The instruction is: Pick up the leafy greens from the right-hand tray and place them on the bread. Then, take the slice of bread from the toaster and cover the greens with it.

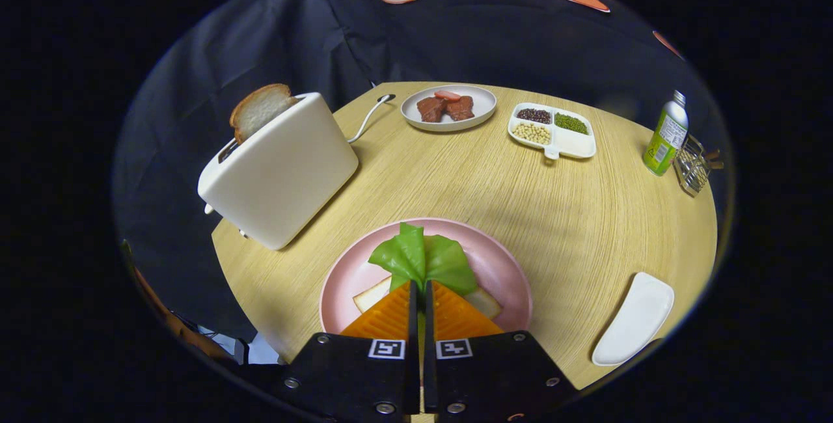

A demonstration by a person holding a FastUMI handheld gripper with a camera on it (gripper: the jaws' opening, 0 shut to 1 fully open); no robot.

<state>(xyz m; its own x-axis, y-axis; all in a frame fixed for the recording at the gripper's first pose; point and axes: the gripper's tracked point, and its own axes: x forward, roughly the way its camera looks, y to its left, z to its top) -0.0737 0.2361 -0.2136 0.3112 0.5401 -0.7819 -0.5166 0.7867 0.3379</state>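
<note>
Over the tabletop [533, 208]: greens held above the bread.
Pink plate [501, 267] carries the bread slice [369, 295]; the tongs [421, 289] are clamped on the leafy greens [423, 257] just ahead of them, directly over it; toaster [280, 169] lies beyond, leftward.

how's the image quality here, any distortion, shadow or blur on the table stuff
Gripper view: fisheye bends the round wooden table edge; the white toaster casts a soft shadow toward the pink plate; the green bottle near the rim looks slightly soft; the gripper is nearly closed on the sharply shown green leafy greens.
</note>
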